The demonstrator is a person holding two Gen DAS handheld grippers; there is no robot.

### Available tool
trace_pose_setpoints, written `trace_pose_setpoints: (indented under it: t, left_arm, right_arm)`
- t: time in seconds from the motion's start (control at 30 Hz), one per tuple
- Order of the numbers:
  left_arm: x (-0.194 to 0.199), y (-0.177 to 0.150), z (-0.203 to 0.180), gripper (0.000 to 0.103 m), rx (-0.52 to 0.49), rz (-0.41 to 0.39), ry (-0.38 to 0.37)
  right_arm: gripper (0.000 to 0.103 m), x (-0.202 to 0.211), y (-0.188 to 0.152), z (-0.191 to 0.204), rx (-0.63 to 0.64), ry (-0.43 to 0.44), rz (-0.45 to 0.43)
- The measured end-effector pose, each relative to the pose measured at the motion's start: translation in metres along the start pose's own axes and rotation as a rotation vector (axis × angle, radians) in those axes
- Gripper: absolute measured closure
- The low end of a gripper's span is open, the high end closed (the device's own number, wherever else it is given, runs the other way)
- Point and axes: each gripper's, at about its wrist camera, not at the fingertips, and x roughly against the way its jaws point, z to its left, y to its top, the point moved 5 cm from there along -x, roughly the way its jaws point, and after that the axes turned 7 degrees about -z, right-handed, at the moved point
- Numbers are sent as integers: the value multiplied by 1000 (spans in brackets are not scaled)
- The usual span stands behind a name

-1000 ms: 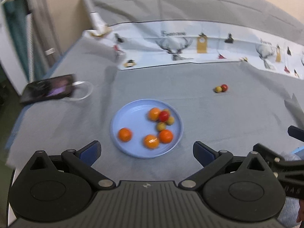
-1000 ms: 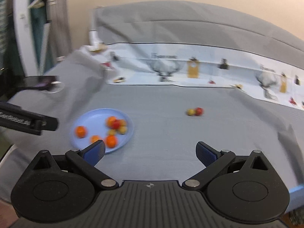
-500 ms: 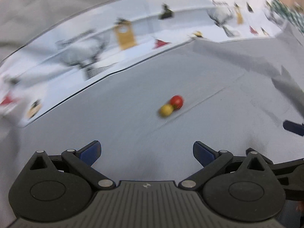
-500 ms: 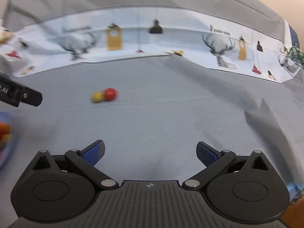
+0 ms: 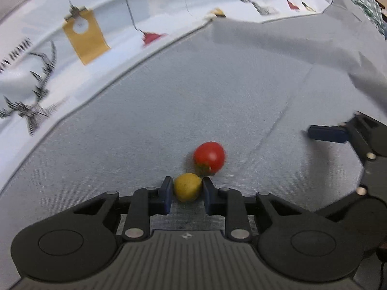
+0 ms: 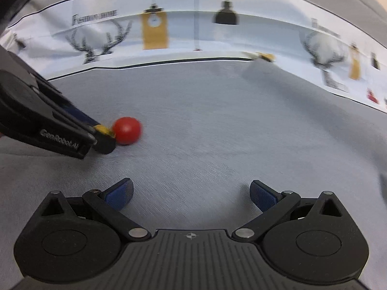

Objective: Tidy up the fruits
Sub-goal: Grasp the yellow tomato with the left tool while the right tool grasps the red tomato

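Observation:
A small yellow fruit [image 5: 187, 186] lies on the grey cloth between the pads of my left gripper [image 5: 187, 189], which is shut on it. A red tomato [image 5: 209, 157] touches it just beyond. In the right wrist view the left gripper [image 6: 102, 136] comes in from the left with a sliver of the yellow fruit [image 6: 103, 129] showing, and the red tomato [image 6: 127, 130] sits beside it. My right gripper [image 6: 191, 193] is open and empty, a little short of the tomato and to its right. It shows at the right edge of the left wrist view [image 5: 326, 133].
The grey cloth [image 6: 229, 133] covers the table. A white printed band with antlers and tags [image 6: 154, 33] runs along the back. A raised fold of cloth [image 5: 350, 55] lies at the right. The blue plate is out of view.
Both grippers have moved away from the blue plate and up to the two loose fruits. My left gripper has closed on the yellow fruit.

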Motion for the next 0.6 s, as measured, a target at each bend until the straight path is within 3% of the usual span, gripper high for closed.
trace_pose_setpoints:
  t: [0.27, 0.3, 0.37, 0.4, 0.5, 0.6]
  left_arm:
    - [15, -23, 44, 75, 139, 41, 95]
    - [19, -23, 50, 75, 168, 43, 105]
    - [28, -23, 56, 75, 201, 49, 124]
    - [36, -22, 57, 75, 216, 46, 136]
    - [64, -23, 59, 75, 286, 42, 145]
    - [107, -26, 51, 75, 334, 27, 162]
  right_arm:
    - [3, -39, 29, 42, 78, 99, -77]
    - [12, -43, 32, 44, 69, 133, -85]
    - [45, -42, 39, 46, 77, 140, -109]
    - [69, -40, 42, 46, 95, 135, -100]
    - [69, -26, 42, 34, 37, 95, -27]
    - [69, 18, 41, 18, -67, 78, -15]
